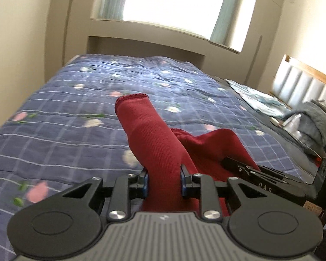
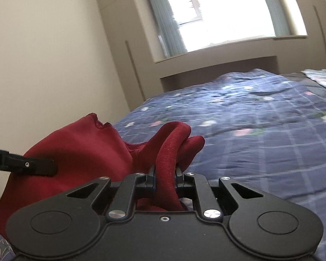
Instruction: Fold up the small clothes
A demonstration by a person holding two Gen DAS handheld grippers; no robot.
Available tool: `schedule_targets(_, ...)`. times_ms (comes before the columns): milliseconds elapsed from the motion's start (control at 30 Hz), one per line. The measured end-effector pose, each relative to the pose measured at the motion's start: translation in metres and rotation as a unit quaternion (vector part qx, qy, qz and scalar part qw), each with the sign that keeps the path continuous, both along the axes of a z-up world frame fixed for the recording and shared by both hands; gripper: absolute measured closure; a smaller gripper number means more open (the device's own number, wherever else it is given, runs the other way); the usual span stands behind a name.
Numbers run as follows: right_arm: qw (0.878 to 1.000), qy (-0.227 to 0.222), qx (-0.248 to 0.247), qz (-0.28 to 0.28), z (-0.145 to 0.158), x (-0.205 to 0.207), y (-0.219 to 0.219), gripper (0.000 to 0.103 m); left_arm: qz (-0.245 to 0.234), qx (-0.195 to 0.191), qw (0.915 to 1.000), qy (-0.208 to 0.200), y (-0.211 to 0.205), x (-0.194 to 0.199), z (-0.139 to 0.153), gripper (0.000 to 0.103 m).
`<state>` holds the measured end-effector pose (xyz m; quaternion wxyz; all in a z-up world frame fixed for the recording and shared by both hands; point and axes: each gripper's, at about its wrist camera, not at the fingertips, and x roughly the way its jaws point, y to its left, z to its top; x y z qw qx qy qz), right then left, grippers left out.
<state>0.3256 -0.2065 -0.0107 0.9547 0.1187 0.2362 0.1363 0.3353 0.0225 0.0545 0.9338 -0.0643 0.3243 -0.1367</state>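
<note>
A dark red knit garment [image 1: 154, 143] hangs above the bed, held at two places. My left gripper [image 1: 164, 179] is shut on a tube-like part of it, maybe a sleeve or leg, whose hemmed end sticks up ahead. My right gripper [image 2: 165, 177] is shut on a rolled edge of the same red garment [image 2: 76, 152], which bunches up past the fingertips. In the left wrist view the right gripper [image 1: 245, 169] shows at the right, pushed into the cloth. The left gripper's finger [image 2: 32, 165] reaches in from the left edge of the right wrist view.
A blue checked quilt with flowers [image 1: 76, 113] covers the bed. A light patterned cloth [image 1: 256, 97] and a grey bundle [image 1: 315, 121] lie near the padded headboard [image 1: 304, 87]. Behind the bed are a bright window [image 1: 173, 2], curtains and beige walls.
</note>
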Motion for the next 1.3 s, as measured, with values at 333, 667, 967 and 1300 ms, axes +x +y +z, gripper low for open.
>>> schedule_targets(333, 0.999, 0.031, -0.039, 0.004, -0.022, 0.015, 0.064, 0.089, 0.055, -0.036, 0.9958, 0.063, 0.067, 0.012, -0.06, 0.073)
schedule_targets(667, 0.997, 0.06, -0.048, -0.023, -0.029, 0.017, 0.059, 0.067, 0.09, -0.043, 0.9916, 0.082, 0.083, 0.002, -0.074, 0.051)
schedule_targets(967, 0.996, 0.043, -0.053, -0.049, -0.011, -0.004, 0.05, 0.014, 0.109, -0.03, 0.9916, 0.063, 0.078, -0.019, -0.053, 0.015)
schedule_targets(1300, 0.997, -0.03, -0.043, -0.059, 0.047, -0.062, 0.04, 0.001, 0.132, 0.005, 0.9912, -0.003, 0.061, -0.07, -0.003, 0.001)
